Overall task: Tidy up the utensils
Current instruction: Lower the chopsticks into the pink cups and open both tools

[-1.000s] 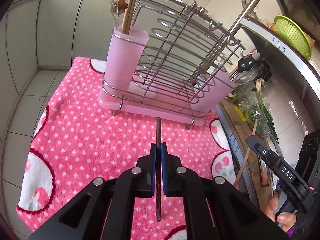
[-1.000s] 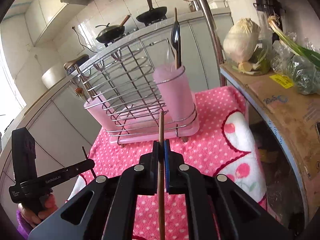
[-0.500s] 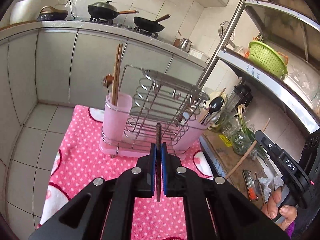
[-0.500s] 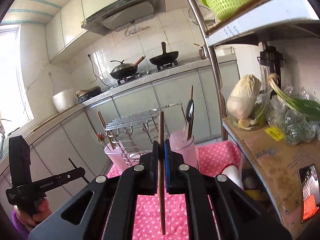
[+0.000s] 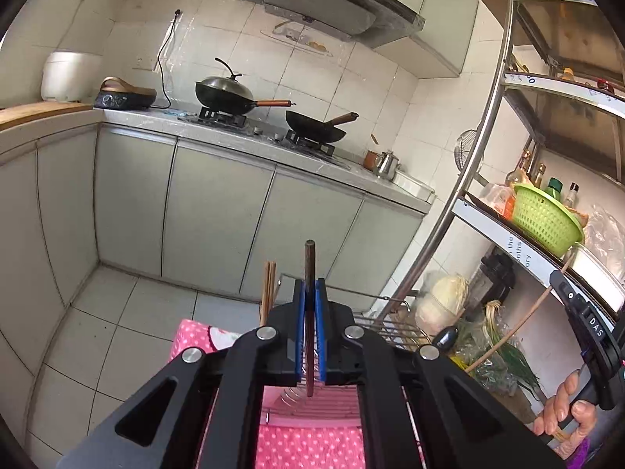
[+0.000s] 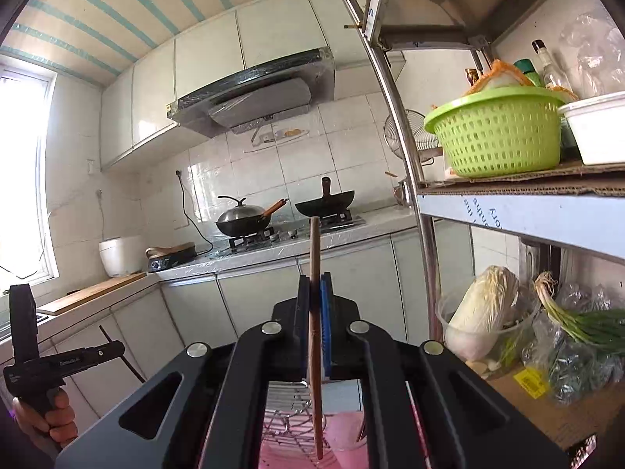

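Observation:
My left gripper (image 5: 309,287) is shut on a dark brown chopstick (image 5: 310,258) that stands upright between the blue pads. Below it the wire utensil rack (image 5: 384,326) on the pink dotted cloth (image 5: 308,445) is mostly hidden; two wooden chopsticks (image 5: 268,289) stick up from its left side. My right gripper (image 6: 315,285) is shut on a light wooden chopstick (image 6: 315,250), also upright, above the rack (image 6: 287,410) with its pink holder. The right gripper shows at the left wrist view's right edge (image 5: 586,324), the left gripper at the right wrist view's left edge (image 6: 66,359).
A steel shelf post (image 5: 461,179) rises right of the rack, with a green basket (image 6: 496,133), cabbage (image 6: 480,312) and spring onions (image 6: 578,320) on the shelves. Grey cabinets (image 5: 218,211) with two woks (image 5: 226,95) stand behind.
Both grippers have risen and tilted upward with their chopsticks; the rack has dropped from the middle of the views to the bottom edge.

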`<state>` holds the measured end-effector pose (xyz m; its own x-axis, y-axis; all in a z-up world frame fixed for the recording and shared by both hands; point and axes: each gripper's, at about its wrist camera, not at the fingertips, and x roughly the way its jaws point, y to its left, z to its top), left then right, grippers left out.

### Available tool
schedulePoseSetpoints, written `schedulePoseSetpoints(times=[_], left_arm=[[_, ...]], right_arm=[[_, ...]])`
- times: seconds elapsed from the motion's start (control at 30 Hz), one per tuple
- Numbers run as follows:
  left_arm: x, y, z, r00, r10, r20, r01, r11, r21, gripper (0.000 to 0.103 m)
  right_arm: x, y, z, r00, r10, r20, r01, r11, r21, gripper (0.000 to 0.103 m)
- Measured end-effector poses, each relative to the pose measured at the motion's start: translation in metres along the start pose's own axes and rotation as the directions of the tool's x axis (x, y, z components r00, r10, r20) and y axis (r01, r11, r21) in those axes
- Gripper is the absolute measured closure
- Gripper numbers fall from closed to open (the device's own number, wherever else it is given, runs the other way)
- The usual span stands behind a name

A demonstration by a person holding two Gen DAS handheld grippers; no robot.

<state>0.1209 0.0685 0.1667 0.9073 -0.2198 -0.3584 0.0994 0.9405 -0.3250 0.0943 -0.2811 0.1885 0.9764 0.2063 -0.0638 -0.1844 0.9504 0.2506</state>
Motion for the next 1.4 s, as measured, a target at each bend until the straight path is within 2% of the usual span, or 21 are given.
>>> schedulePoseSetpoints(times=[0.23,0.37,0.57,0.8,0.9,1.07,1.17,1.33,1.37,1.4], left_arm=[[0.042,0.011,0.009,0.998,0.061,-0.01,-0.061,0.998,0.006,0.099],[0.059,0.014,0.003,0.995,0.097,-0.017,-0.097,0.995,0.032,0.099],[0.087,0.02,-0.016,0.989,0.121,-0.09,-0.117,0.992,0.054,0.099],[0.114,0.022,-0.04,0.975,0.124,-0.182,-0.112,0.991,0.076,0.099],[0.114,0.019,-0.043,0.978,0.125,-0.169,-0.11,0.989,0.096,0.098],[0.113,0.018,-0.039,0.978,0.107,-0.178,-0.095,0.993,0.076,0.098],[0.109,0.018,-0.033,0.982,0.104,-0.159,-0.095,0.993,0.066,0.096],[0.101,0.019,-0.025,0.985,0.098,-0.139,-0.092,0.995,0.048,0.084],[0.098,0.019,-0.024,0.986,0.098,-0.132,-0.092,0.995,0.048,0.081],[0.095,0.019,-0.023,0.987,0.099,-0.125,-0.094,0.994,0.05,0.077]], right_arm=[[0.04,-0.011,-0.004,1.0,-0.025,0.0,0.025,1.0,-0.008,0.097],[0.063,-0.016,-0.021,0.998,-0.033,-0.056,0.033,0.999,-0.008,0.097],[0.089,-0.021,-0.054,0.986,-0.048,-0.163,0.046,0.999,-0.017,0.097],[0.104,-0.024,-0.085,0.962,-0.053,-0.266,0.052,0.999,-0.013,0.097],[0.106,-0.023,-0.092,0.956,-0.054,-0.289,0.051,0.999,-0.019,0.097],[0.11,-0.018,-0.096,0.945,-0.059,-0.321,0.049,0.998,-0.04,0.097],[0.111,-0.014,-0.096,0.941,-0.058,-0.333,0.043,0.998,-0.053,0.097],[0.109,-0.009,-0.093,0.941,-0.061,-0.334,0.041,0.997,-0.066,0.096],[0.109,-0.008,-0.091,0.941,-0.062,-0.334,0.041,0.997,-0.069,0.094],[0.108,-0.008,-0.09,0.941,-0.062,-0.333,0.041,0.997,-0.072,0.087]])
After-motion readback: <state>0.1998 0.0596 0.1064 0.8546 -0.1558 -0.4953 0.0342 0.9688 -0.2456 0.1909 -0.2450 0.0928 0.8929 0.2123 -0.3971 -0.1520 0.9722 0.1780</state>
